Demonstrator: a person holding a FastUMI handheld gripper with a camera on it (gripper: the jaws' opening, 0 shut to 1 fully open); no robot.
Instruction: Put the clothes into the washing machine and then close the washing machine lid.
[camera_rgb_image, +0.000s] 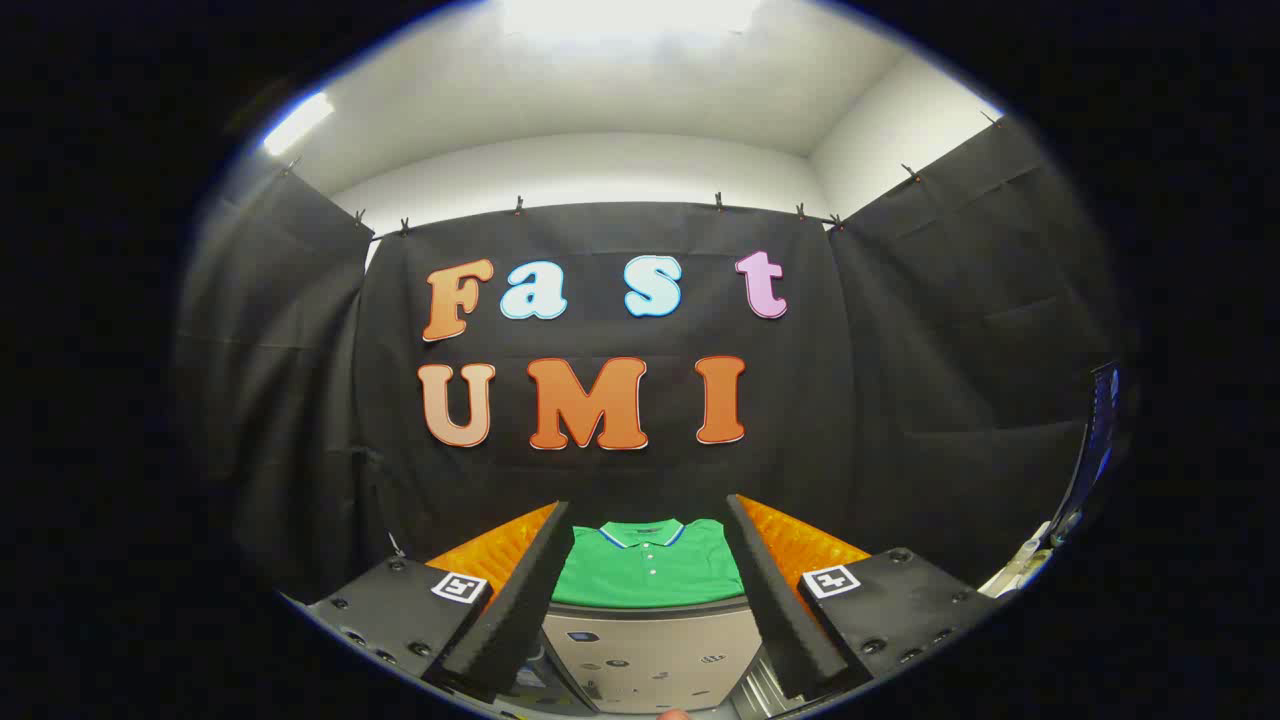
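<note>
An orange table (800, 545) stands against the black wall, a folded green shirt (650, 570) lying on it beyond the washing machine (650, 650), seen between the wide-spread, empty fingers of the gripper (648, 600).

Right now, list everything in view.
shirt: one, green with a white-and-blue collar, folded flat on the orange surface, seen between the fingers and beyond them.
orange surface: one, orange, quilted, under the shirt, against the cloth wall.
washer: one, pale panel with a dark rim, just below the shirt, between the fingers.
cloth wall: black, behind and to both sides.
gripper: one, fingers apart, holding nothing.
</note>
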